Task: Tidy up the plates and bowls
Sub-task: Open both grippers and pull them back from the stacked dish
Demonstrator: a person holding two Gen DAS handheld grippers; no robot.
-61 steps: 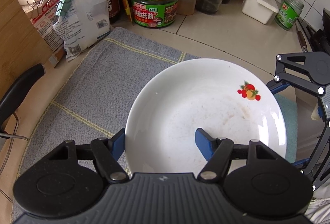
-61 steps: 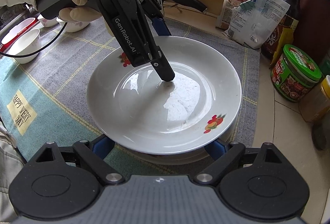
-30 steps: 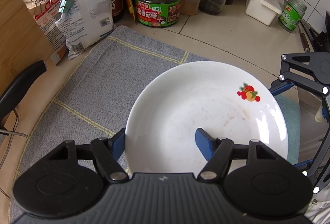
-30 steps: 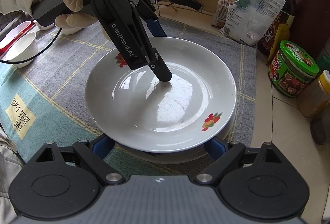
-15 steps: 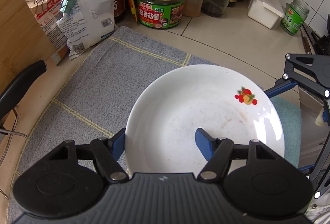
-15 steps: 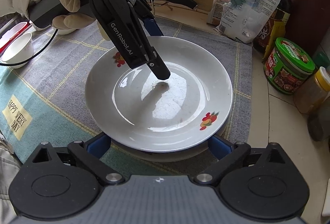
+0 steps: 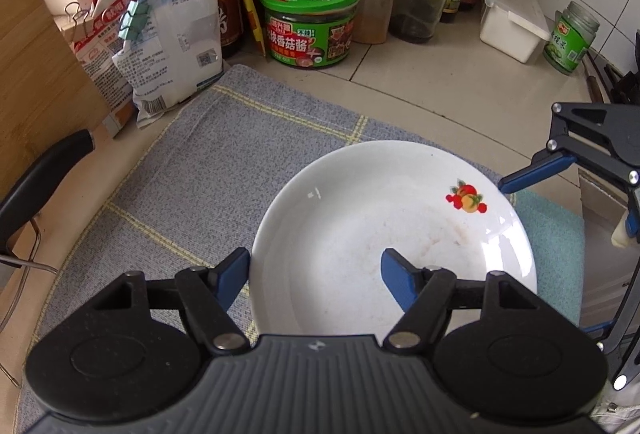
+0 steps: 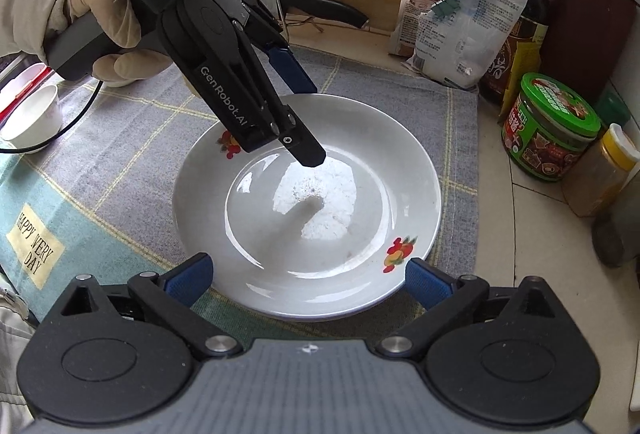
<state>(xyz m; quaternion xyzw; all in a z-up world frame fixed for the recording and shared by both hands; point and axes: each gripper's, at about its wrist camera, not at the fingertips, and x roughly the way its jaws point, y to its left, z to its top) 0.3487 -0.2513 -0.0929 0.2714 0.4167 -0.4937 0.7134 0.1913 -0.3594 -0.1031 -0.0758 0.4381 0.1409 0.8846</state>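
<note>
White porcelain fills both views: the plate (image 8: 308,210), with small fruit motifs on its rim, now lies flat on the grey checked cloth (image 7: 192,178), apparently on top of another plate whose edge shows just beneath its near side in the right wrist view. A second ago the right gripper (image 8: 307,276) had its blue pads tucked in at the plate's near rim; its jaws have just been opening, and they now stand spread wide, one pad off each side of the rim, pressing on nothing. The left gripper (image 7: 316,274) has also just been opening. Its jaws straddle the far-left rim, one finger over the plate's well, the other outside above the cloth, and in the right wrist view the inner finger's tip hangs clear of the glaze with its shadow below. So the plate looks released by both tools and set down. That step seems finished. A small white bowl (image 8: 32,122) waits at the cloth's far left edge, probably next to be sorted.
</note>
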